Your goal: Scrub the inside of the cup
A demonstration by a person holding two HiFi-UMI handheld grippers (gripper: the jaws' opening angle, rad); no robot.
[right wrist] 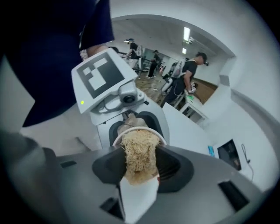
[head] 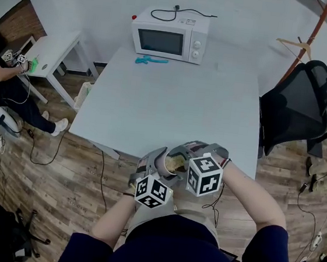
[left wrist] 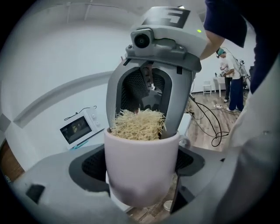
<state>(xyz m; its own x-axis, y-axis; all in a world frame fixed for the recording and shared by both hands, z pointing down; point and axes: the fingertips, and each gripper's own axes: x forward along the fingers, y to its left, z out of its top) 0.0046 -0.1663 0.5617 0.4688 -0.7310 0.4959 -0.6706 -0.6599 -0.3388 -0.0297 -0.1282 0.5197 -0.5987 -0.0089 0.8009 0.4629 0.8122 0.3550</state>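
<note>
The white surface (head: 167,98) carries a microwave (head: 169,35) at its far edge. Just past the near edge, our left claw (left wrist: 141,165) is clamped on the pale cup (left wrist: 141,148). Our right claw (right wrist: 141,168) grips a straw-coloured scrubber (right wrist: 139,148) pushed into the cup's mouth.

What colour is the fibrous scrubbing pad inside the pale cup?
The fibrous scrubbing pad is pale straw beige, clearest in the left gripper view.

Pale cup (left wrist: 141,168), fibrous scrubber (left wrist: 140,124) inside
</note>
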